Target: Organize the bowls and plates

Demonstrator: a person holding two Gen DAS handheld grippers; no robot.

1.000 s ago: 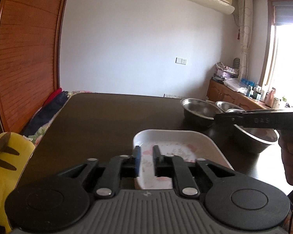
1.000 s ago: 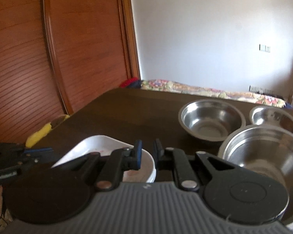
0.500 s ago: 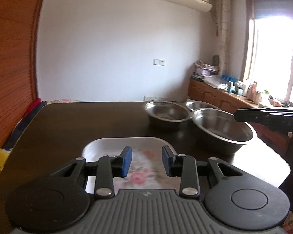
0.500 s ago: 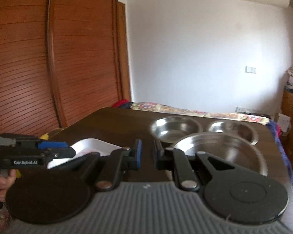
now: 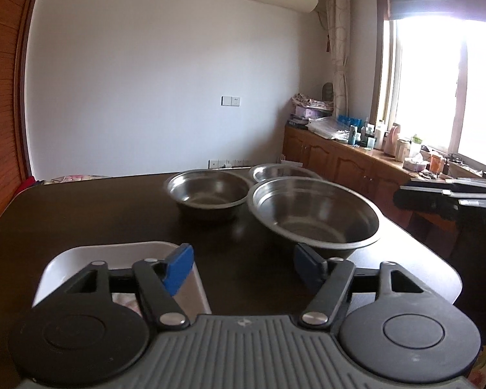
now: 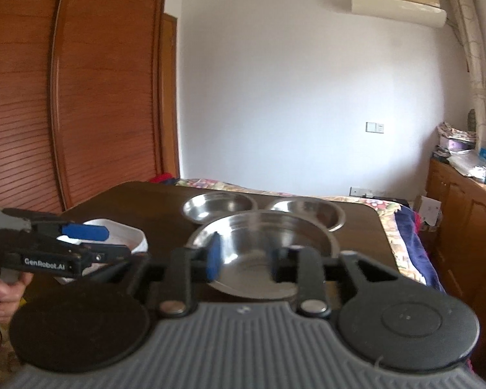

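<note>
Three round stainless-steel bowls plus one white rectangular ceramic dish sit on the dark brown wooden table (image 5: pixel 81 214), all loose and unstacked, so the sorting looks barely begun. Largest steel bowl (image 5: pixel 314 217) sits nearest, at about 1 o'clock from the left gripper (image 5: pixel 243 264); being widest, it's the likely base for nesting. Medium steel bowl (image 5: pixel 207 193) is at 11 o'clock from the big one, rims close; can't tell if touching. Smallest steel bowl (image 5: pixel 277 171) is behind, at 12 o'clock, partly hidden by the big rim. White rectangular dish (image 5: pixel 113 251) lies at 9 o'clock, apart from the bowls, under the left gripper's left finger.

Left gripper: jaws spread wide, nothing between, held level above the near table edge, aimed into the gap between dish and big bowl.

Right gripper (image 6: pixel 243 259): jaws parted, empty, level, pointing at the largest bowl's near rim at 12 o'clock; probably lining up a rim pinch. Thin slick steel rim, may slip.
</note>
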